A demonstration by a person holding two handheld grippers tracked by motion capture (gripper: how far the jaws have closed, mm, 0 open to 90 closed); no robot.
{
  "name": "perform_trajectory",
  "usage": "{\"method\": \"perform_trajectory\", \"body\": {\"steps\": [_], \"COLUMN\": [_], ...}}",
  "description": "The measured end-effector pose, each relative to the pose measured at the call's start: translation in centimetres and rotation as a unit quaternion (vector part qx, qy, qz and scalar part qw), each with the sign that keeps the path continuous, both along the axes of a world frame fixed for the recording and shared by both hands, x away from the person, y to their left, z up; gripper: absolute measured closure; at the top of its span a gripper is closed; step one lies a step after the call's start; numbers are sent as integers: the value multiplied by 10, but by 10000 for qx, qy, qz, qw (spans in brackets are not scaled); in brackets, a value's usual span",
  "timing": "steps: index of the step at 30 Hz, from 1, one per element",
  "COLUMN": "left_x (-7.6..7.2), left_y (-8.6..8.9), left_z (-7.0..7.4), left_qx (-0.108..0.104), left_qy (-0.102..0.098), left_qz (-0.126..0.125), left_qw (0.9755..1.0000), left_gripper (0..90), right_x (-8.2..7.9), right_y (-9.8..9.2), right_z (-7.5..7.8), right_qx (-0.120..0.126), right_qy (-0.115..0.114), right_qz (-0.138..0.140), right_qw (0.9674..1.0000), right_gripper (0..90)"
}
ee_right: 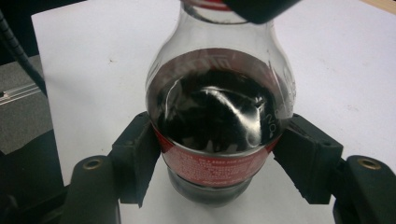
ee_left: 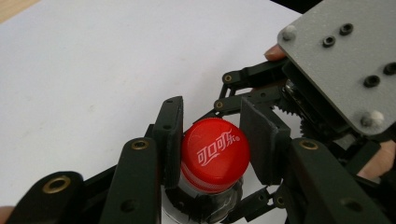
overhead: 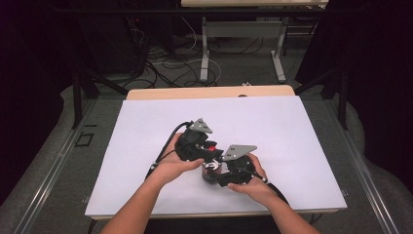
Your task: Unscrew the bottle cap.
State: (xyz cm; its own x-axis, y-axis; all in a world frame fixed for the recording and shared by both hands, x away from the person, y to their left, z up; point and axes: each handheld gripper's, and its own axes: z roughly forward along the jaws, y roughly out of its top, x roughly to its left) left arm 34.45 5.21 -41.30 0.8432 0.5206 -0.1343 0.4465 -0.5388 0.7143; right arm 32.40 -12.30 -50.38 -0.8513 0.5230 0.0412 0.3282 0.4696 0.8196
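Item: small cola bottle (ee_right: pixel 219 126), upright near the front edge of the white counter (overhead: pixel 146 126), roughly mid-width. Right gripper (ee_right: pixel 219 154) clamped on the labelled body from both sides; left gripper (ee_left: pixel 215 144) closed on the red cap (ee_left: pixel 215 154) from above — pads against its two sides. Long axis vertical, cap directly over the held body — the probable next move, twisting the cap off, turns about that axis.

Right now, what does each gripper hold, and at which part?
The left gripper clamps the red cap of the cola bottle. The right gripper clamps the bottle's body at its red label.
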Motion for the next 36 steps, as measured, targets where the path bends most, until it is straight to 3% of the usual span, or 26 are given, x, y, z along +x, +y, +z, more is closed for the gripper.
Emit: {"method": "perform_trajectory", "body": {"steps": [5, 7, 10, 14, 16, 19, 20, 21, 22, 24, 27, 32, 36], "left_x": [-4, -6, -9, -9, -8, -6, -3, -3, -1, -1, 2, 9, 14], "left_y": [-5, -7, -11, -14, -13, -8, -2, -2, 4, 5, 11, 18, 22], "left_z": [-1, -2, -4, -5, -4, 1, 6, 6, 10, 11, 13, 8, 3], "left_qx": [24, 96, 44, -7, -27, -49, -200, -200, -265, -312, -192, -30, -175], "left_qy": [-57, -101, -170, -150, -165, -220, -120, -120, -109, -50, -35, 33, 98], "left_qz": [449, 657, 1011, 1199, 1133, 1011, 764, 764, 470, 406, -47, -657, -1048], "left_qw": [9990, 9977, 9947, 9927, 9934, 9946, 9968, 9968, 9985, 9987, 9998, 9978, 9943], "left_gripper": [611, 611, 611, 610, 605, 500, 481, 460, 434, 408, 389, 419, 483], "right_x": [0, 0, 1, 1, 2, 2, 2, 2, 2, 1, 1, 0, -1], "right_y": [0, 2, 3, 3, 1, -1, -1, 0, 0, -1, 1, 1, 2], "right_z": [-1, -1, -2, -3, -2, -1, -2, -1, -2, -1, -1, 0, 0], "right_qx": [-42, -89, -121, -107, -82, -99, -46, -14, -13, -39, 32, -3, 72], "right_qy": [-24, -19, -54, -24, 11, 44, 19, 63, 55, 119, 89, 128, 124], "right_qz": [-114, -236, -330, -358, -317, -271, -280, -286, -261, -170, -132, 88, 165], "right_qw": [9999, 9997, 9994, 9993, 9995, 9996, 9996, 9996, 9996, 9998, 9999, 9999, 9998], "right_gripper": [333, 332, 332, 331, 331, 330, 330, 330, 330, 329, 329, 328, 328]}}
